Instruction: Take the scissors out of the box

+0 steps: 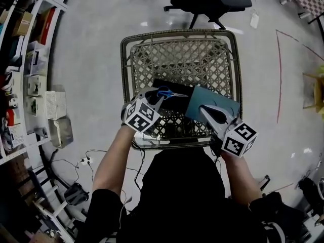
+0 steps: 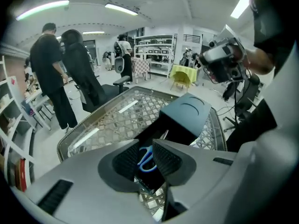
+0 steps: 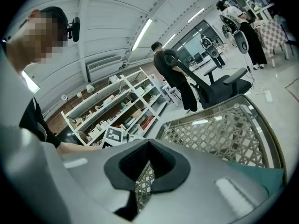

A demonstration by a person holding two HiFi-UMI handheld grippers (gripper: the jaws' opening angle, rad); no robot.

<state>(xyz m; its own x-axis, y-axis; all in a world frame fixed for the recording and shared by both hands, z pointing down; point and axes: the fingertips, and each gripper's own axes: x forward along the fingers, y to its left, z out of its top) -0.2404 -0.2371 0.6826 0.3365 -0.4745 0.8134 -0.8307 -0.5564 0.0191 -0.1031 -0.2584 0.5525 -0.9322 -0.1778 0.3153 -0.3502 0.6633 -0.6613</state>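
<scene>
The left claw (image 2: 146, 147) hangs over the table (image 1: 177, 34) with its jaws spread, and just ahead of them, framed in the gap, lie the scissors (image 1: 165, 92), flat in the bottom of the black box (image 2: 174, 130). To my eye that is a lining-up: the blue handle loops sit square between the two pads, so a short push down and forward should put the jaws either side of them. The right claw (image 3: 147, 153) is off to the far side of the box, its jaws pressed together on nothing (only table lattice shows through the slit). The teal lid (image 1: 203, 98) stands tipped back under that claw's body; it looks as if the claw is leaning on the lid to keep the box open, though I can't be sure they touch. The scissors are not yet gripped.
</scene>
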